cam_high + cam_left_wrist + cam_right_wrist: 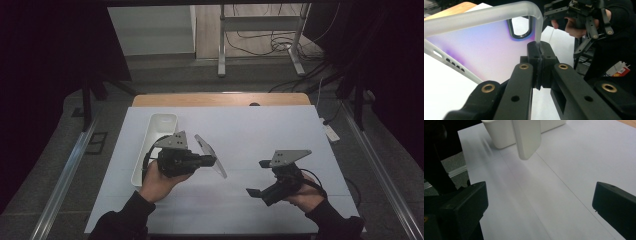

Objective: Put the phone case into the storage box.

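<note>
Frosted phone case (210, 155) is clamped by its edge in left gripper (212, 160), frame centre; right gripper (256, 178), lower right, is held wide open, empty.

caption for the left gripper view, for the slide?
Left claw shut on the rim of a frosted phone case; right claw open beyond.

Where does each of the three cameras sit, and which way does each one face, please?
High view: above the person's side, facing forward and down on the table; forearms, both hands.
Left gripper view: on the left gripper, along jaws shut on the phone case; the other hand beyond.
Right gripper view: on the right gripper, along open jaws toward the white bin.
Shared: all show the case.
</note>
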The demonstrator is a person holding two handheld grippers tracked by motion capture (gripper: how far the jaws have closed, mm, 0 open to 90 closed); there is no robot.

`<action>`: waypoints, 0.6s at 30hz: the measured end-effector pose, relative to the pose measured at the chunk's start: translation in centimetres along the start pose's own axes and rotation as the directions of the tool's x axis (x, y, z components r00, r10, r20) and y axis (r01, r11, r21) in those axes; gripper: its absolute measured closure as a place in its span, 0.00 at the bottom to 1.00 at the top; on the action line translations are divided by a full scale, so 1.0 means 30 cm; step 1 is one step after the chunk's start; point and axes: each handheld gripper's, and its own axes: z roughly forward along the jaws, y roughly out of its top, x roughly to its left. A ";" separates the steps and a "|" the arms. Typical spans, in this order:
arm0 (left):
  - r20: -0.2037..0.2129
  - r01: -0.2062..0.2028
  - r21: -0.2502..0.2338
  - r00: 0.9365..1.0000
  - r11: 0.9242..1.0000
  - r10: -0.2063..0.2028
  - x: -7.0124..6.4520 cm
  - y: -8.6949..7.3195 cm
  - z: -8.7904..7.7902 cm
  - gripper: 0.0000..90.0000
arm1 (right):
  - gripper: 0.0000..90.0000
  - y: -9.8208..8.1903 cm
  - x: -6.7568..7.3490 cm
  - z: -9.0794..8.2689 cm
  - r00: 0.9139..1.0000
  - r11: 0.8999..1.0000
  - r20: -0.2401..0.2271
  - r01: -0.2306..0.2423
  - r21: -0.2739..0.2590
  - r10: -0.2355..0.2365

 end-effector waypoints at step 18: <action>-0.103 0.033 0.010 0.994 0.999 -0.032 0.044 0.009 -0.040 0.99 | 0.00 -0.060 -0.005 -0.045 0.997 1.000 0.081 -0.009 0.030 0.006</action>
